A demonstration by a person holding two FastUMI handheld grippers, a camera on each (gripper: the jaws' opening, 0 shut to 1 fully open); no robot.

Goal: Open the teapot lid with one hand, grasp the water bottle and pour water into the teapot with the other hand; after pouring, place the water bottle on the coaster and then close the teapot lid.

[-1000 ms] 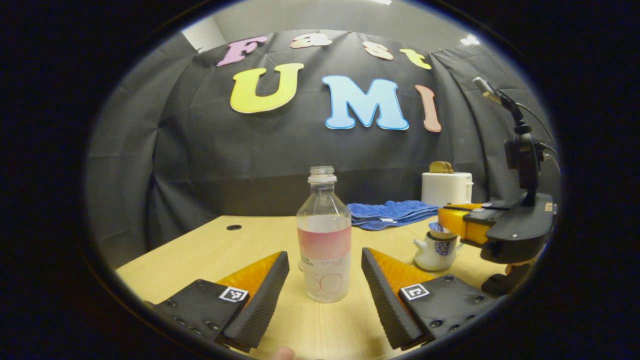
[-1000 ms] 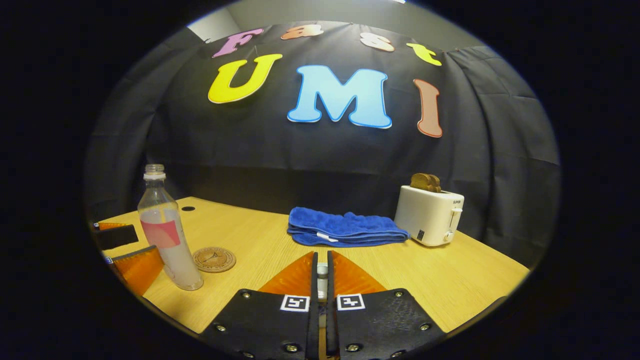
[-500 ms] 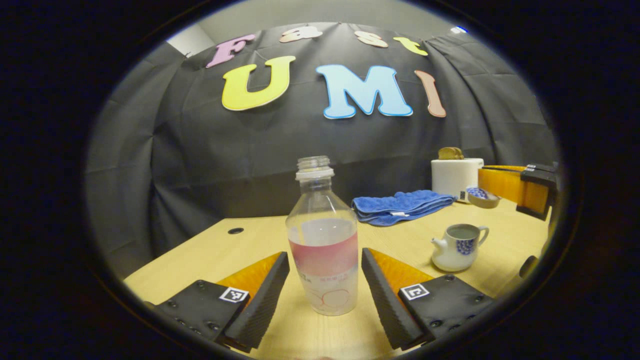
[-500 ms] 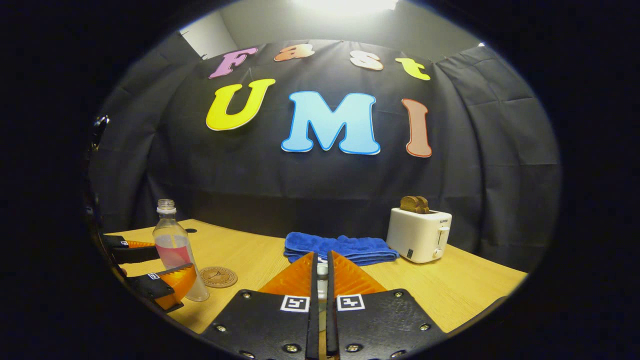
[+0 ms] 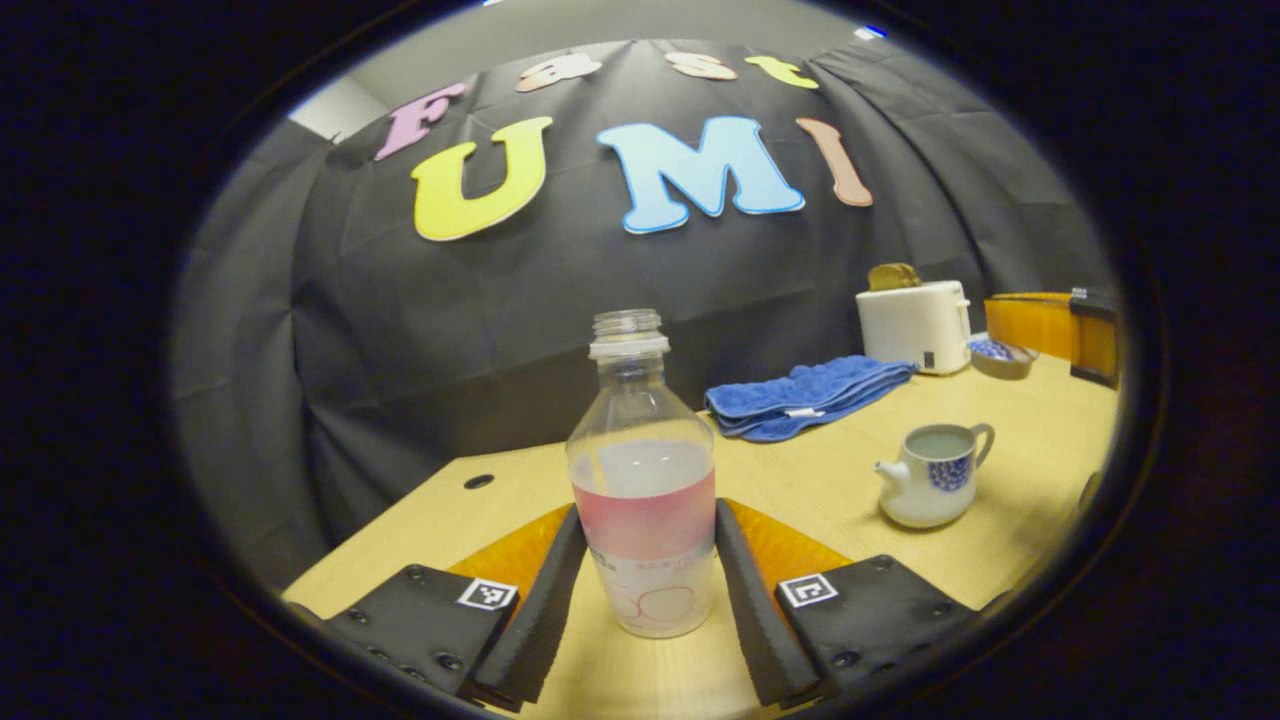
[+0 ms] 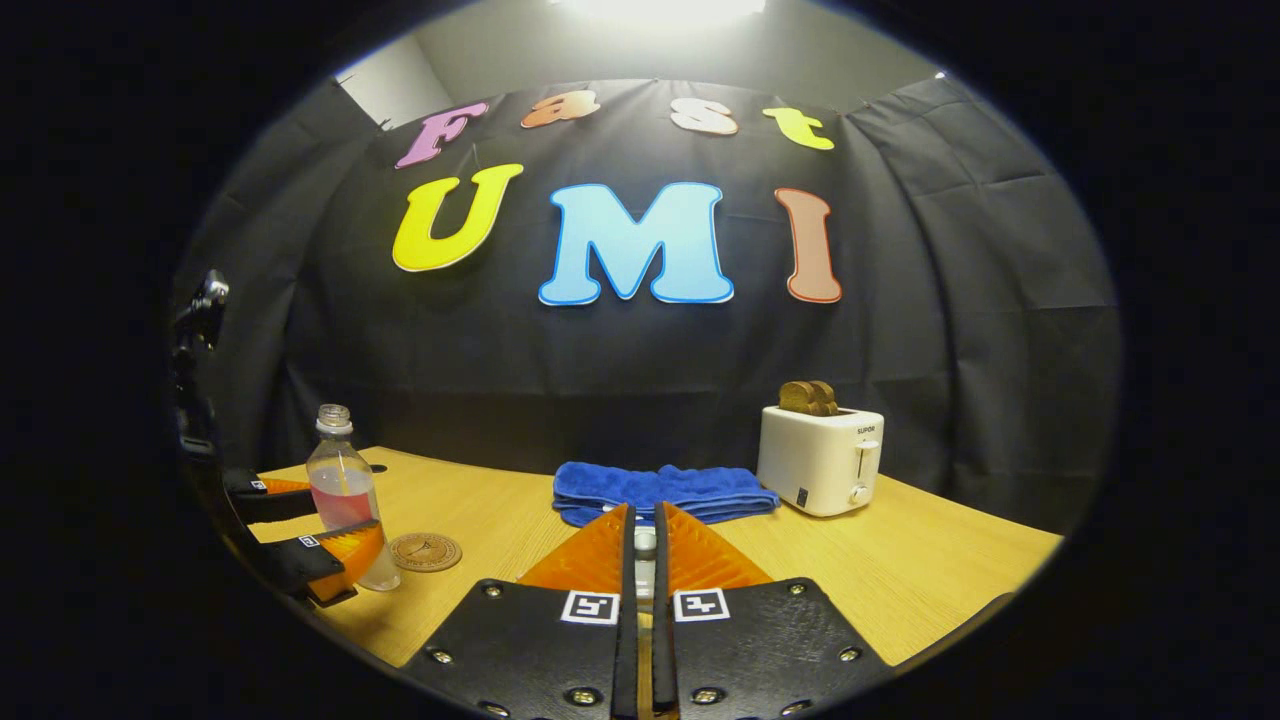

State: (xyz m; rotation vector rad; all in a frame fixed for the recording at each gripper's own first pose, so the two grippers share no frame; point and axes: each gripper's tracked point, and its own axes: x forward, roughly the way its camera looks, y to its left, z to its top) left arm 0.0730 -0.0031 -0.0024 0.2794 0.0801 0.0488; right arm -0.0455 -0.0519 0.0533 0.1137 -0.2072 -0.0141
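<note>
A clear uncapped water bottle point(image 5: 642, 500) with a pink label band stands on the wooden table, partly filled. My left gripper point(image 5: 648, 512) is shut on it, one finger pressing each side. The white teapot point(image 5: 932, 478) with blue pattern sits open to the right, spout pointing left. Farther right my right gripper point(image 5: 1000, 335) holds the blue-patterned lid point(image 5: 1000, 354) above the table. In the right gripper view, my right gripper point(image 6: 645, 514) is shut on the lid's knob point(image 6: 645, 541). At the left stand the bottle point(image 6: 343, 490), the left gripper point(image 6: 335, 512) and a round brown coaster point(image 6: 425, 551).
A folded blue towel point(image 6: 662, 490) lies at the back of the table, with a white toaster point(image 6: 820, 458) holding bread to its right. A cable hole point(image 5: 478, 481) sits near the table's far left corner. The table's point(image 6: 900, 570) right edge is close.
My left gripper's fingers have closed from wide apart onto the bottle's sides. My right gripper has lifted the lid off the teapot and carried it up and away to the right.
</note>
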